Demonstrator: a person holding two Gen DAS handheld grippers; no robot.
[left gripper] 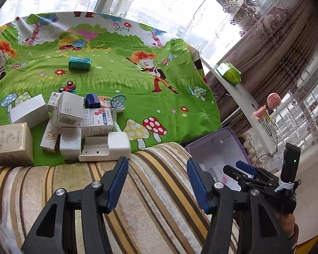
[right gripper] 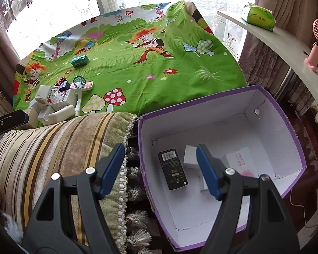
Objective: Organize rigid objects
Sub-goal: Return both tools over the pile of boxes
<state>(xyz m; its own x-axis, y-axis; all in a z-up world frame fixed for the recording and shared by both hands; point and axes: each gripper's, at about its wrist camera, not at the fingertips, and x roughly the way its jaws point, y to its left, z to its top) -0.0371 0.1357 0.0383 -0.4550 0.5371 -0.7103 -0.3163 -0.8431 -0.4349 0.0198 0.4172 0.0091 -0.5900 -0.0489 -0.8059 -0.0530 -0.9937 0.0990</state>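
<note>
white box (right gripper: pixel 190 157) half hidden by right gripper (right gripper: pixel 159 170) | box pile (left gripper: pixel 70 122) overlapping

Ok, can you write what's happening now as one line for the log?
left claw: open, empty, over striped cushion | right claw: open, empty, above purple cardboard box | black carton: inside box | white cartons pile: on green cloth

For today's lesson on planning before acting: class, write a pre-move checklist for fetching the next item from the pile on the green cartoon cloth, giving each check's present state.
1. Left gripper empty, jaws apart: ok.
2. Right gripper empty, jaws apart: ok.
3. Purple cardboard box with white inside open, with room left: ok.
4. Black carton with barcode lying flat inside the box: ok.
5. Pile of white cartons in view on the green cartoon cloth: ok.
6. Pile steady if one is pulled: cannot tell.
</note>
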